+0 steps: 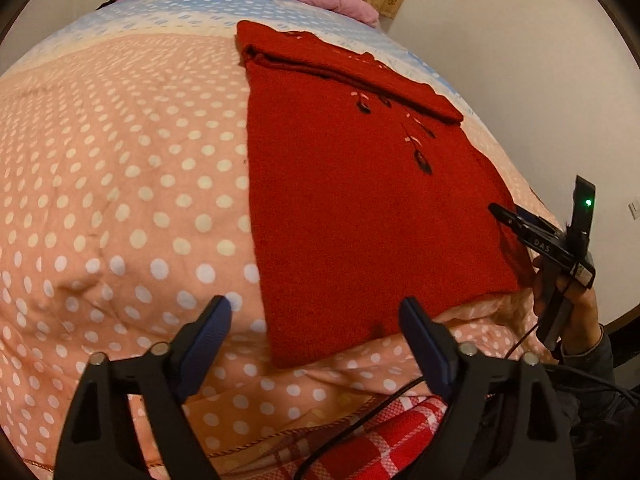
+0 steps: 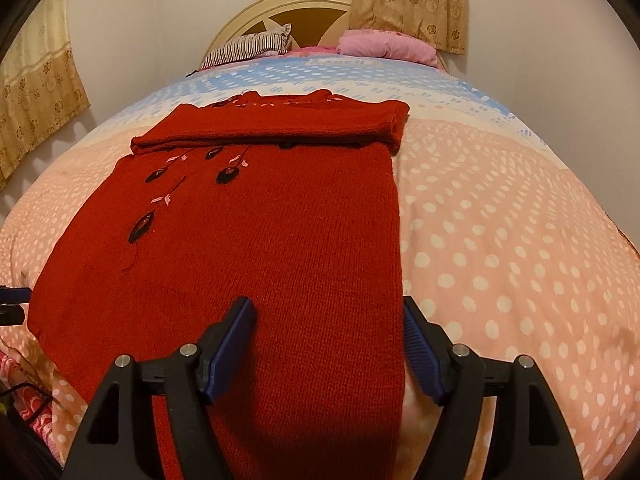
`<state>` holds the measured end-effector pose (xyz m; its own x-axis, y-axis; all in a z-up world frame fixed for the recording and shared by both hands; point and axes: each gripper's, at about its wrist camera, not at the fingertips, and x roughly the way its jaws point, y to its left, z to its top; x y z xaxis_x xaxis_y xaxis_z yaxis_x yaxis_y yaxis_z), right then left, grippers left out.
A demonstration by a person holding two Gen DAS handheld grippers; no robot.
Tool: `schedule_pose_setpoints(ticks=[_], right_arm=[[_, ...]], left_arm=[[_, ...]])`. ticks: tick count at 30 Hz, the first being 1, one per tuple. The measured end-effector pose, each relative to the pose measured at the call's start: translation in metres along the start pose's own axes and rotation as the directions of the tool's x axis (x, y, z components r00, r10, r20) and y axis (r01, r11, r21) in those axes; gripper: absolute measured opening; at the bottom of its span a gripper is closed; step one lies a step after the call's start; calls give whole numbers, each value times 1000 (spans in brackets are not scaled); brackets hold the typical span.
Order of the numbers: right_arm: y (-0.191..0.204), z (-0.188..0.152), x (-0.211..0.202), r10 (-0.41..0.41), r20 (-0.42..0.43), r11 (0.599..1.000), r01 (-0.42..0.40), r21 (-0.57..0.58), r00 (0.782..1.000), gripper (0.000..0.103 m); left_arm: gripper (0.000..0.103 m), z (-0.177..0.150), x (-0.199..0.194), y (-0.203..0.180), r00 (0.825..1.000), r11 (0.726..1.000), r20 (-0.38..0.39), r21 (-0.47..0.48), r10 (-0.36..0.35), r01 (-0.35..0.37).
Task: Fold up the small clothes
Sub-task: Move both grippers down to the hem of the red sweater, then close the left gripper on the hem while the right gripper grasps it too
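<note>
Hovering over the near hem of the sweater [image 1: 352, 200], the left gripper [image 1: 316, 320] stands spread, pinching nothing. Right gripper [image 2: 328, 320] likewise spread, one finger over the knit, the other just past its right edge; whether the pads touch cannot be told. Sweater lies flat on the dotted quilt [image 2: 500, 220], sleeves folded across its top. Pillows [image 2: 384, 46] rest near the headboard [image 2: 304, 8].

red sweater [image 2: 280, 260] near hem hidden behind right tool [image 2: 328, 344]
</note>
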<state>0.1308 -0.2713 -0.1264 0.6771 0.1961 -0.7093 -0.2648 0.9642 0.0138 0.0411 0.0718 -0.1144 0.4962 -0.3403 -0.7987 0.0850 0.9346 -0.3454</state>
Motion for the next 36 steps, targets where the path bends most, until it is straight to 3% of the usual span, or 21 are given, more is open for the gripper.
schedule_pose_setpoints(ticks=[2, 4, 6, 10, 16, 17, 18, 19, 24, 30, 36], right_arm=[[1, -1, 0, -5, 5, 1000, 5, -2, 1000, 75], [2, -2, -1, -6, 7, 1000, 6, 0, 1000, 75], [2, -2, -1, -8, 9, 1000, 8, -1, 1000, 75], [1, -3, -1, -3, 7, 1000, 3, -1, 1000, 76], [2, -5, -1, -10, 20, 1000, 10, -2, 1000, 76], [2, -5, -1, -9, 20, 1000, 9, -1, 1000, 76], [1, -5, -1, -7, 20, 1000, 7, 0, 1000, 76], [2, -5, -1, -7, 20, 1000, 7, 0, 1000, 76], [1, -4, -2, -5, 20, 1000, 5, 1, 1000, 77], [-25, -1, -21, 61, -7, 993, -60, 102, 998, 77], [-57, -10, -48, 96, 4, 972, -95, 213, 995, 76]], left_arm=[[63, -1, 1, -3, 1000, 1000, -16, 19, 0, 0], [62, -2, 2, -4, 1000, 1000, -15, 26, 16, -16], [51, -2, 1, -1, 999, 999, -27, 5, 36, -35], [52, -4, -4, 7, 998, 997, -35, -47, 60, -62], [53, -7, 0, 11, 998, 997, -61, -78, 2, -7], [47, -7, 1, 12, 998, 996, -68, -84, -4, -1], [30, -8, 2, 12, 997, 997, -77, -83, -16, 9], [23, -9, 4, 12, 996, 997, -87, -80, -20, 13], [11, -9, 2, 11, 998, 998, -63, -64, -19, 15], [7, 4, -41, 8, 991, 995, 94, -12, -97, 99], [6, 4, -34, 24, 991, 992, 80, -49, -112, 116]])
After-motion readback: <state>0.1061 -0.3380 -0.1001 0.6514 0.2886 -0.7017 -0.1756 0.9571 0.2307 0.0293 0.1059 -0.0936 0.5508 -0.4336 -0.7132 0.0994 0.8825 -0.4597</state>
